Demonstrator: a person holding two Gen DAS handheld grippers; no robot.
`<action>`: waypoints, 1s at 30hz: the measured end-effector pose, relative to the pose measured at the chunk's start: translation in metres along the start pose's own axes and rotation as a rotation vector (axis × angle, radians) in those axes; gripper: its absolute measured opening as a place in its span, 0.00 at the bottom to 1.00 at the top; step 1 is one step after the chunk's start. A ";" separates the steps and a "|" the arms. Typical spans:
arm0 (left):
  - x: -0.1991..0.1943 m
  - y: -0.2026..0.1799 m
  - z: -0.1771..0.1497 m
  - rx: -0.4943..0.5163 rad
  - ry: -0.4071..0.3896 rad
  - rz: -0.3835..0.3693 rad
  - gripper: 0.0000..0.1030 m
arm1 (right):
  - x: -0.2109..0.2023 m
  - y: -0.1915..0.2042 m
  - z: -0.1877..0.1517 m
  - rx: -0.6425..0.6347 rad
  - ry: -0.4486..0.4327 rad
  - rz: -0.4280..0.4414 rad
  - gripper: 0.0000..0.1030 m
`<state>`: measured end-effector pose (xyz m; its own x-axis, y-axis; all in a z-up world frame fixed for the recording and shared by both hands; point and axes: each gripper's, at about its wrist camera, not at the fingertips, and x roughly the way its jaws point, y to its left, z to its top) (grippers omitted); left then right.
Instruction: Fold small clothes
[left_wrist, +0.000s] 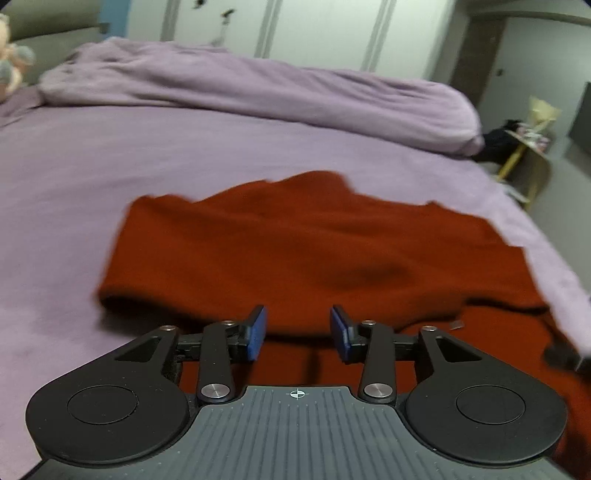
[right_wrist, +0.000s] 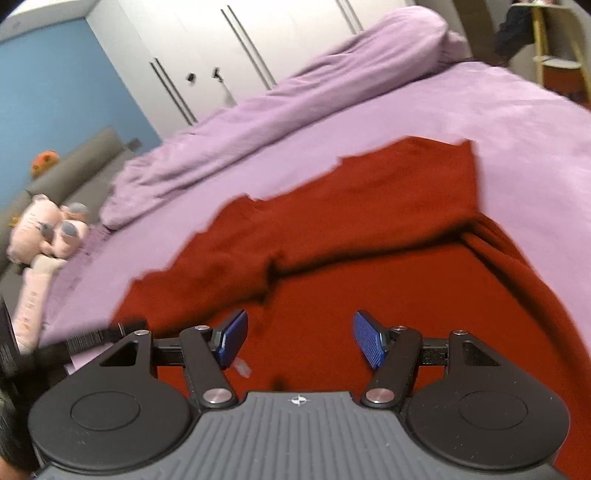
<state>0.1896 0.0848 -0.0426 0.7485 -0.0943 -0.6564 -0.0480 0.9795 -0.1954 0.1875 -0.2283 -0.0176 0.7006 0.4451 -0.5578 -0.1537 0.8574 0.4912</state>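
Left wrist view: left tool (left_wrist: 298, 332) has its jaws parted with nothing between them, over the near part of the red garment (left_wrist: 303, 240).
Right wrist view: right tool (right_wrist: 299, 338) is spread wide and empty above the same cloth.
Garment place: red garment (right_wrist: 369, 266) lies on the purple bed (left_wrist: 110, 166), partly folded, its flap's fold edge just ahead of both tools.
Long axis: runs across both views.
Nearer hand: cannot tell.
Room: bare sheet beyond; rolled duvet (left_wrist: 258, 85) well apart at the far edge.
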 end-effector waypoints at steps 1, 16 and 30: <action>0.002 0.008 -0.001 -0.013 0.006 0.016 0.44 | 0.009 0.004 0.006 0.006 0.005 0.033 0.63; 0.004 0.051 -0.007 -0.095 0.032 0.031 0.45 | 0.088 0.053 0.020 -0.217 0.073 0.005 0.01; 0.022 0.033 0.015 -0.007 0.001 0.123 0.47 | 0.061 -0.033 0.060 -0.169 -0.015 -0.272 0.04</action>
<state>0.2147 0.1178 -0.0522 0.7359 0.0261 -0.6765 -0.1436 0.9825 -0.1183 0.2769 -0.2452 -0.0281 0.7416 0.1912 -0.6430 -0.0720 0.9757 0.2071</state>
